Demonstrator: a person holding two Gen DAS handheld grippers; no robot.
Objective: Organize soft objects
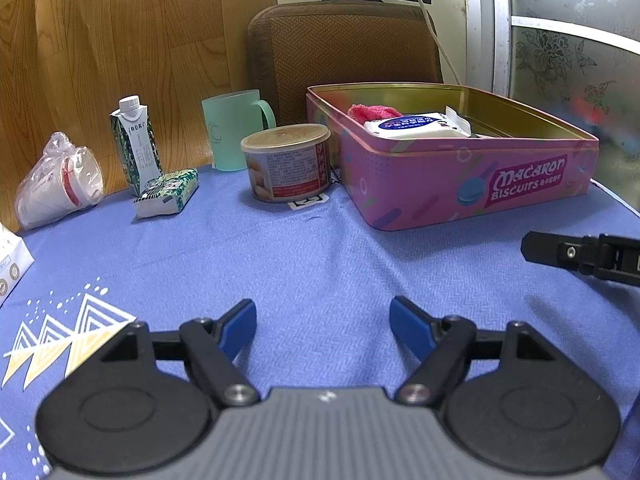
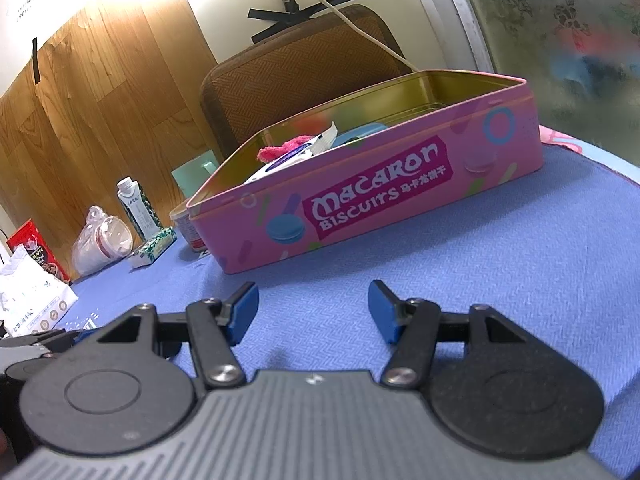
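A pink Macaron Biscuits tin (image 1: 460, 184) stands open at the right of the blue tablecloth; it also shows in the right wrist view (image 2: 360, 208). Inside lie a pink fluffy cloth (image 1: 372, 112) and a white wipes packet (image 1: 420, 126). A green-patterned tissue pack (image 1: 168, 192) lies on the cloth at the left, next to a milk carton. My left gripper (image 1: 322, 328) is open and empty above the cloth, well short of the tin. My right gripper (image 2: 312, 312) is open and empty just before the tin's front wall; its side shows in the left wrist view (image 1: 580, 256).
A food can (image 1: 288, 168), a green mug (image 1: 236, 132), a milk carton (image 1: 136, 144) and bagged paper cups (image 1: 60, 188) stand along the back. A white tissue bag (image 2: 32, 304) and a red box (image 2: 36, 252) sit at the left. A brown chair back (image 1: 344, 52) stands behind.
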